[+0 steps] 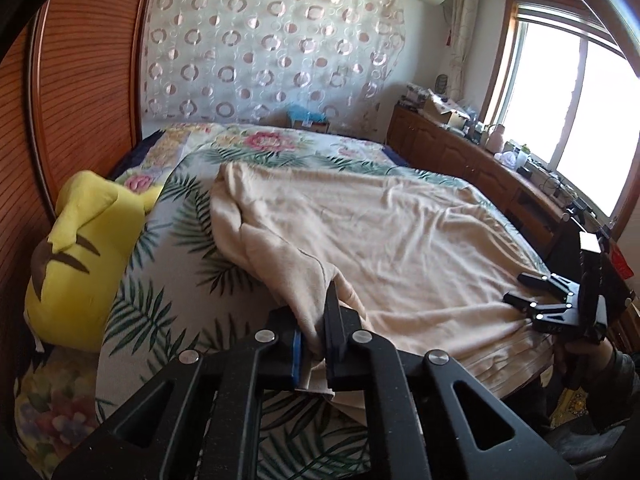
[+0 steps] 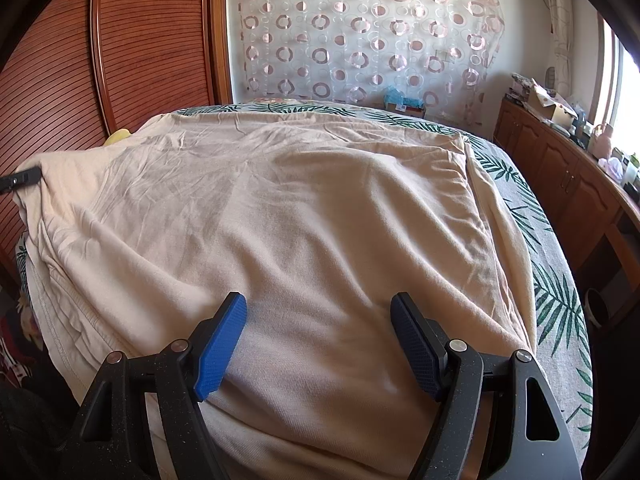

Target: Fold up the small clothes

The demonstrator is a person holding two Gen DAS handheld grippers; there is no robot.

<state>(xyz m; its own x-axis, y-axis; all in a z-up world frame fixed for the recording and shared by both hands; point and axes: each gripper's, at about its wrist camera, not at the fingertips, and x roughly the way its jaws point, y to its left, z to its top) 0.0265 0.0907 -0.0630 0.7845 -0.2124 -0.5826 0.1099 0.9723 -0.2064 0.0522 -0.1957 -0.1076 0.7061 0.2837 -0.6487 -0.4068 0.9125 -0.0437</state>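
The left gripper (image 1: 316,344) was pinched nearly closed on a bunched corner of the beige garment (image 1: 392,240), a fold of the cloth squeezed between its blue pad and its black finger and a short tail of fabric hanging below them. From that pinch the garment ran forward and to the right of the fingers, spread out with creases across the bed (image 1: 168,240) and its leaf-and-flower cover. Left of the fingers, just beside the cloth's raised edge, a yellow plush toy (image 1: 80,264) lay against the wooden headboard (image 1: 80,100).

The right gripper (image 2: 320,336) stood wide open, its two blue pads (image 2: 220,344) well apart and holding nothing, with the garment's smooth middle lying directly between and under them (whether the tips touched the cloth could not be told). Ahead of these fingers the garment reached almost to the far edge of the bed; to their right the leaf-print cover showed bare, and beyond it a wooden cabinet (image 2: 560,168) ran along the wall under the window. Farther ahead hung a curtain with circles (image 2: 360,32).
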